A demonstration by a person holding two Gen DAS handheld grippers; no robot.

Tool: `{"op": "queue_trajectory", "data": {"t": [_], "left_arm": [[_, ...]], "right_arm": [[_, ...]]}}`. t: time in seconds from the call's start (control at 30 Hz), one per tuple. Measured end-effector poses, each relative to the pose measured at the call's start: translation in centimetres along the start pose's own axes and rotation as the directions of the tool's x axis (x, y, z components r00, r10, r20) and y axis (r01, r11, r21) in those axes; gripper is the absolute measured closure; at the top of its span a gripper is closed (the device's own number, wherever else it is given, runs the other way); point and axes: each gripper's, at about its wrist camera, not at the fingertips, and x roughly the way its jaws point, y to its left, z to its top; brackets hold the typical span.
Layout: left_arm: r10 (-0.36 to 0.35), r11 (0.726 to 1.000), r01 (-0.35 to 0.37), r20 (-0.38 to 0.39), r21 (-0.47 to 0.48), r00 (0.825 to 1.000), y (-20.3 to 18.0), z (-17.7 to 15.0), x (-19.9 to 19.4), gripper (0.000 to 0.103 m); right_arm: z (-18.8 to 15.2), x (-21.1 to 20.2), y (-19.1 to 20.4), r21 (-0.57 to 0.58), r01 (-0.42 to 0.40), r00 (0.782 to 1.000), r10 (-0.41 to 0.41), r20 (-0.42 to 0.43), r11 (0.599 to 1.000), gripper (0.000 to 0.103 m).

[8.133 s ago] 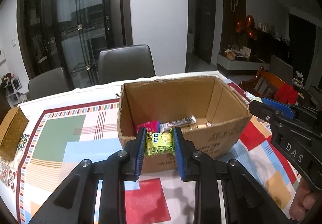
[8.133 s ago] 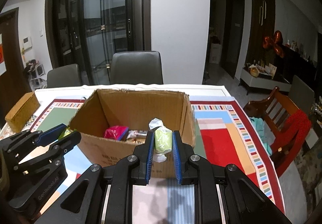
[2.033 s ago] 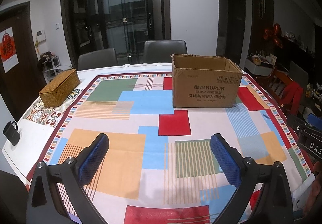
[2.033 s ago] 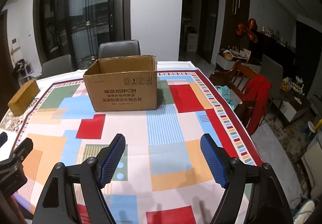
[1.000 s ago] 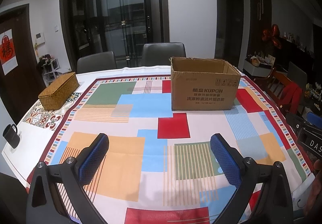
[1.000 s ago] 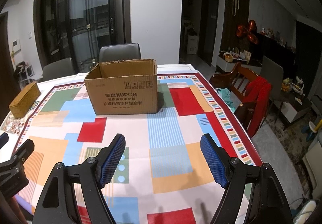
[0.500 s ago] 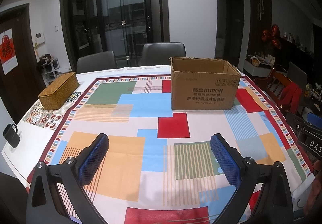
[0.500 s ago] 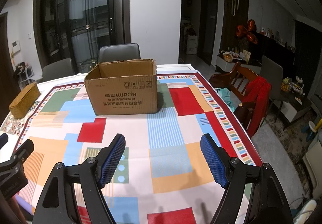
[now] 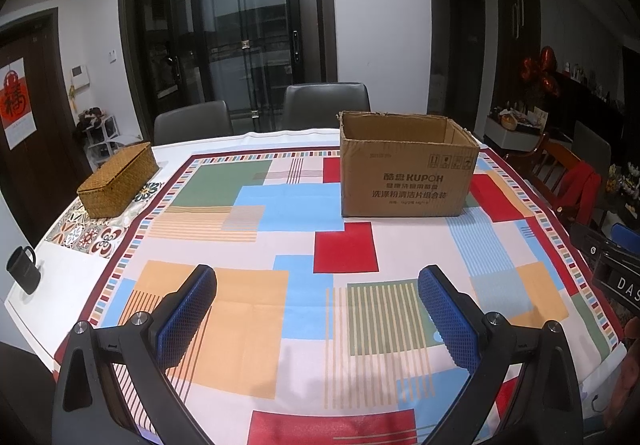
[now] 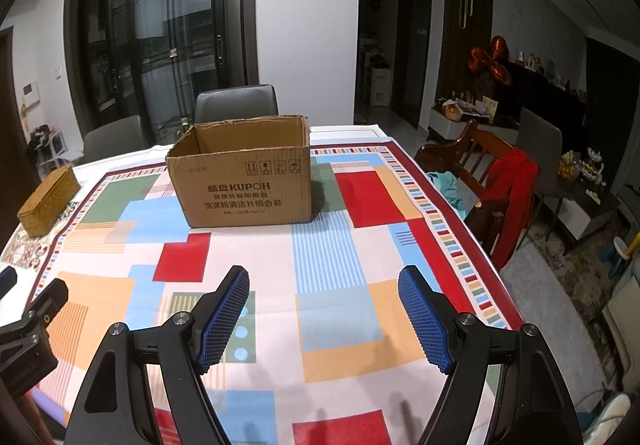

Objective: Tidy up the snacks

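Both grippers spread wide w/ nothing in them: left hand-held gripper [image 9: 316, 299], right hand-held gripper [image 10: 323, 303]. Cardboard box [image 9: 408, 179] sits upright, top open, on the far side of the table [image 9: 248, 309]; contents hidden.

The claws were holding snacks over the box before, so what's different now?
Both claws let go of their snack packets and pulled back from the cardboard box. Now the left claw and right claw hang open and empty over the tablecloth. The box and wicker basket stayed put.
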Motion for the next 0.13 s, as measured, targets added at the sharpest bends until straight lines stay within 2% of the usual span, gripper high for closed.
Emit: {"op": "queue_trajectory", "data": {"t": [0.13], "left_arm": [[-0.012, 1.000, 0.012, -0.001, 0.003, 1.000, -0.09, 0.08, 0.13, 0.000]], "right_arm": [[0.01, 0.01, -0.01, -0.001, 0.000, 1.000, 0.000, 0.000, 1.000, 0.025]]}}
